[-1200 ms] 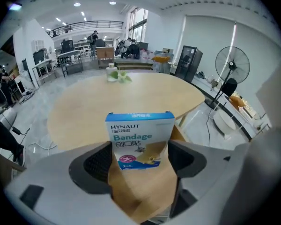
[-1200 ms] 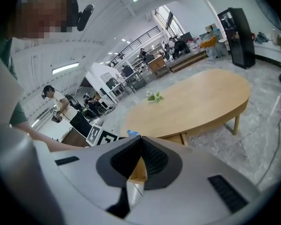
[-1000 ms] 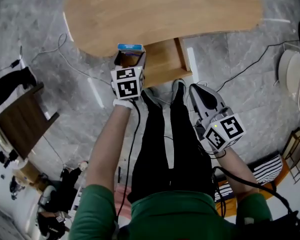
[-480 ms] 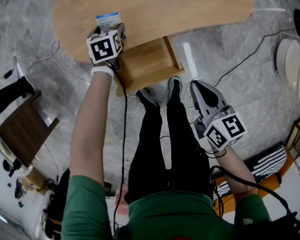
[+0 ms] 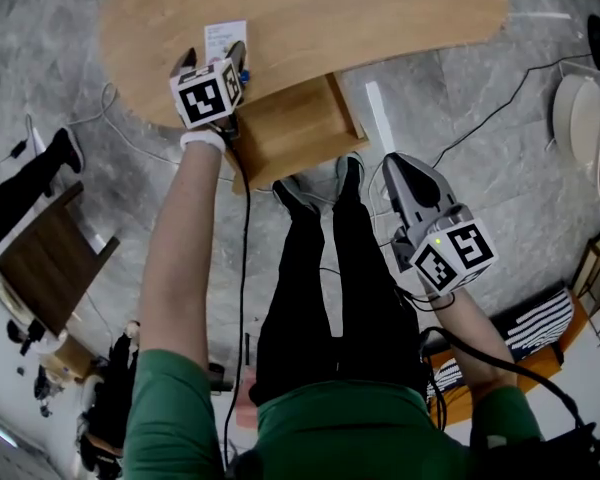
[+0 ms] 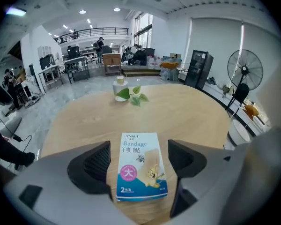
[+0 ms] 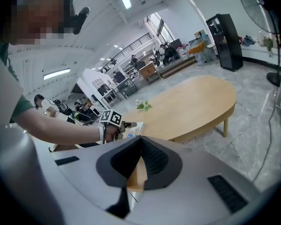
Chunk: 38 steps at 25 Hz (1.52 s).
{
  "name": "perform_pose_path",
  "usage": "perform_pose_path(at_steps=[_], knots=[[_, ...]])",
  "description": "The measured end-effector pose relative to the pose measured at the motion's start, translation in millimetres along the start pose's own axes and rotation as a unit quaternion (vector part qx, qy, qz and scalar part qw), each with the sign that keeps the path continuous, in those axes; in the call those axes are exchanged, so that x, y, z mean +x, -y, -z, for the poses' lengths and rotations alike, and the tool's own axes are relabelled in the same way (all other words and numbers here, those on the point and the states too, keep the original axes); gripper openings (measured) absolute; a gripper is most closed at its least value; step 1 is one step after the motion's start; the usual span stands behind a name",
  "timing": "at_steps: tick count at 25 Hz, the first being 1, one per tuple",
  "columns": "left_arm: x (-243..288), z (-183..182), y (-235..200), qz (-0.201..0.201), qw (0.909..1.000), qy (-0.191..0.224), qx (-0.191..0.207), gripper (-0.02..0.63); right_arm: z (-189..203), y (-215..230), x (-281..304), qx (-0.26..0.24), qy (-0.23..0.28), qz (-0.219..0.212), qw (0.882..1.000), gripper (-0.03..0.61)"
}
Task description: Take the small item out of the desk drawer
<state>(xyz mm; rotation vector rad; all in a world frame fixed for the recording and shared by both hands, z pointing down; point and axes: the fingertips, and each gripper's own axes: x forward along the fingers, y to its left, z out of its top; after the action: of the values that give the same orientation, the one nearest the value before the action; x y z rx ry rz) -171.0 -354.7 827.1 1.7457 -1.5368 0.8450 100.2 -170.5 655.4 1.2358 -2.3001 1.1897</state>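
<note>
On bench (image 5: 400,13) top: bandage box (image 6: 140,168) now lies flat, out of open drawer (image 5: 295,133). Left hand-held gripper (image 5: 212,60) carried it 0.5 s ago; jaws now apart, clear of box. Right hand-held gripper (image 7: 140,142) pressed together, empty. Judged: removal essentially done.

Bandage box (image 6: 141,167) flat on desk (image 6: 187,111) (blue-white); drawer (image 5: 292,128) apparently open.

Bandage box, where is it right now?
In the left gripper view, the bandage box lies flat on the wooden table, between the open jaws of the left tool. A small plant stands farther along the table beyond it.
</note>
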Motion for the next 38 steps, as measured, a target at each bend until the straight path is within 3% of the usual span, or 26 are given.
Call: perform_pose_path(at_steps=[5, 9, 13, 16, 20, 28, 34, 38], knots=[[-48, -17, 3, 0.007, 0.9986, 0.044, -0.028, 0.387, -19, -16, 2, -0.021, 0.002, -0.017, 1.000, 0.023], [-117, 2, 13, 0.032, 0.9950, 0.064, -0.069, 0.382, -40, -45, -2, -0.040, 0.005, -0.031, 0.999, 0.023], [-184, -6, 21, 0.049, 0.9891, 0.093, -0.103, 0.180, -85, -75, -8, -0.061, 0.033, -0.041, 0.997, 0.023], [-234, -39, 25, 0.054, 0.9829, 0.133, -0.116, 0.123, -125, -95, -17, -0.077, 0.061, -0.045, 0.994, 0.023], [-310, -79, 26, 0.055, 0.9765, 0.181, -0.102, 0.069, -162, -132, -42, -0.093, 0.082, -0.042, 0.991, 0.023], [-434, -162, 35, 0.064, 0.9578, 0.275, -0.054, 0.048, -252, -214, -90, -0.139, 0.148, -0.057, 0.977, 0.023], [-519, -193, 23, 0.059, 0.9389, 0.332, -0.068, 0.048, -296, -278, -130, -0.176, 0.196, -0.073, 0.962, 0.023], [-565, -198, 19, 0.056, 0.9287, 0.358, -0.079, 0.048, -305, -312, -159, -0.197, 0.216, -0.078, 0.953, 0.023]])
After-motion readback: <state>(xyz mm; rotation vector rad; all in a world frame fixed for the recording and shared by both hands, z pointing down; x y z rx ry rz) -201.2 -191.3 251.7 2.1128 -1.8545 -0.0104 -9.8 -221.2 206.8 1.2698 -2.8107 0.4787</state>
